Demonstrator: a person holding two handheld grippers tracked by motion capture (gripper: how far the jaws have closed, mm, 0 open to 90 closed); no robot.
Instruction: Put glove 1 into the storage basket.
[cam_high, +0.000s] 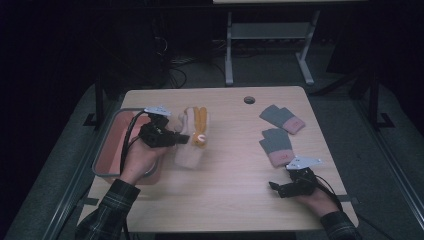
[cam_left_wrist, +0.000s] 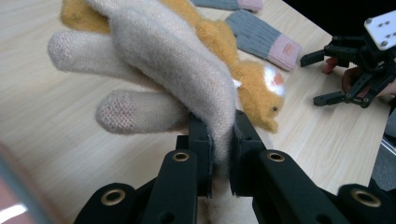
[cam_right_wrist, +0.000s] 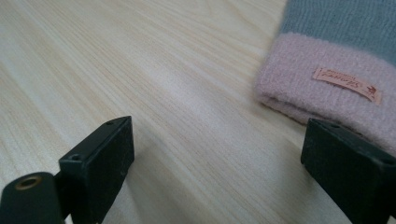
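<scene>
Label (cam_right_wrist: 346, 84) on grey-pink glove (cam_right_wrist: 336, 60) cuff, script illegible.

Black claws (cam_high: 182, 138), brass rivets, grey triangular plates, black cables; plaid sleeves (cam_high: 107, 212).

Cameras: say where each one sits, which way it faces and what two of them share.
High view: above the table, looking down; both forearms, left gripper, right gripper.
Left gripper view: along jaws clamping the cream glove; right gripper beyond.
Right gripper view: open jaws low over wood, facing the grey glove.
Shared: all show grey gloves.
</scene>
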